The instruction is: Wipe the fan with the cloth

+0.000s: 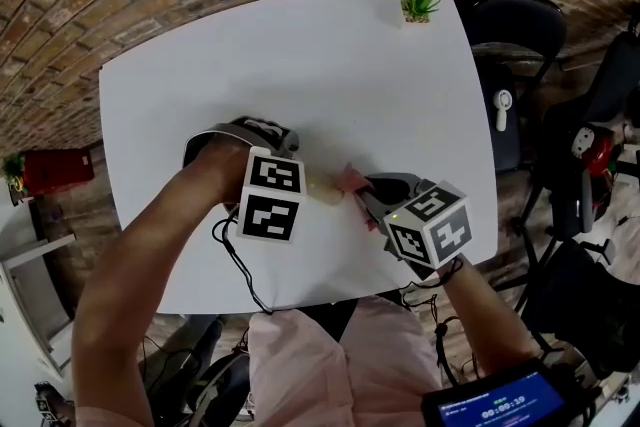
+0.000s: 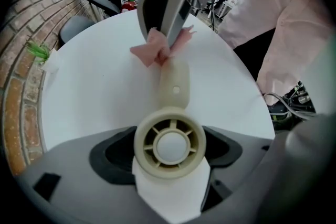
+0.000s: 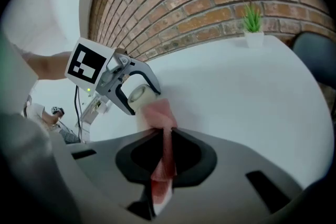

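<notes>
A small cream hand-held fan (image 2: 169, 144) is clamped by its round head in my left gripper (image 2: 169, 150), and its handle points away over the white table (image 1: 300, 65). My right gripper (image 3: 164, 155) is shut on a pink cloth (image 3: 160, 115), whose free end presses against the far end of the fan's handle. In the head view the two grippers meet near the table's front edge, with the fan (image 1: 325, 192) and the cloth (image 1: 352, 179) between the left gripper (image 1: 305, 180) and the right gripper (image 1: 368, 197). The fan's blades are hidden.
A small potted plant (image 1: 421, 2) stands at the table's far right corner, next to a brick wall. A dark chair (image 1: 510, 45) with a white object (image 1: 503, 107) on it stands to the right. A red box (image 1: 55, 170) sits on the floor at the left.
</notes>
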`<state>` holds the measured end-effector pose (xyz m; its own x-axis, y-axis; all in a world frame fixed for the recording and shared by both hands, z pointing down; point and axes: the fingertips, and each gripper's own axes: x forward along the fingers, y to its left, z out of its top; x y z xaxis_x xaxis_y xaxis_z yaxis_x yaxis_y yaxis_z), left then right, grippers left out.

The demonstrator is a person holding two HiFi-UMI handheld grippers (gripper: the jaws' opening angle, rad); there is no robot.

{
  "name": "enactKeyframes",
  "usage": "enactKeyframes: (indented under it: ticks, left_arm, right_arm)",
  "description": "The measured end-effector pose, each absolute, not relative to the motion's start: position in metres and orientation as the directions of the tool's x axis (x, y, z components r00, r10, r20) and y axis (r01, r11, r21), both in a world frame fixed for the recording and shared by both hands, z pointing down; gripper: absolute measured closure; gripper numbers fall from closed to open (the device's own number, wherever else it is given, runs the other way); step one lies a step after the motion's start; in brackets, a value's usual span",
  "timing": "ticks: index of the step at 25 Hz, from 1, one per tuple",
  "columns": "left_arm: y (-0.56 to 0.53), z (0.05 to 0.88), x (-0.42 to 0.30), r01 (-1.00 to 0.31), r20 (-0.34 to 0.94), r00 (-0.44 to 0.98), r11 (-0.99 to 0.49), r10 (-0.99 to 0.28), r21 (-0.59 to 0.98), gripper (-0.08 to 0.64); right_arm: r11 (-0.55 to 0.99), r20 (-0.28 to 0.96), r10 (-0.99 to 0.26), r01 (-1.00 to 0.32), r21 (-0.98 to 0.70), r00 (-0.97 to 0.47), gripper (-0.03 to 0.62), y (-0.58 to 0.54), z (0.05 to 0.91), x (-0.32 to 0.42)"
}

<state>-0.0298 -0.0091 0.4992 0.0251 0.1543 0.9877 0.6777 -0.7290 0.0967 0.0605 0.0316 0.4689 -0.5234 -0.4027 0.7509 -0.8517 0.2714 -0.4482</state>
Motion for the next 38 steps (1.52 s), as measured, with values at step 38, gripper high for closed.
enactKeyframes:
  ticks: [38]
  left_arm:
    - [-0.01, 0.498, -0.03, 0.678, 0.987, 0.03, -0.729, 0.158, 0.096, 0.179]
  right_arm:
    - [0.989, 0.79, 0.081, -0.05, -0.14, -0.607, 0.563, 0.021, 0.474, 0.025]
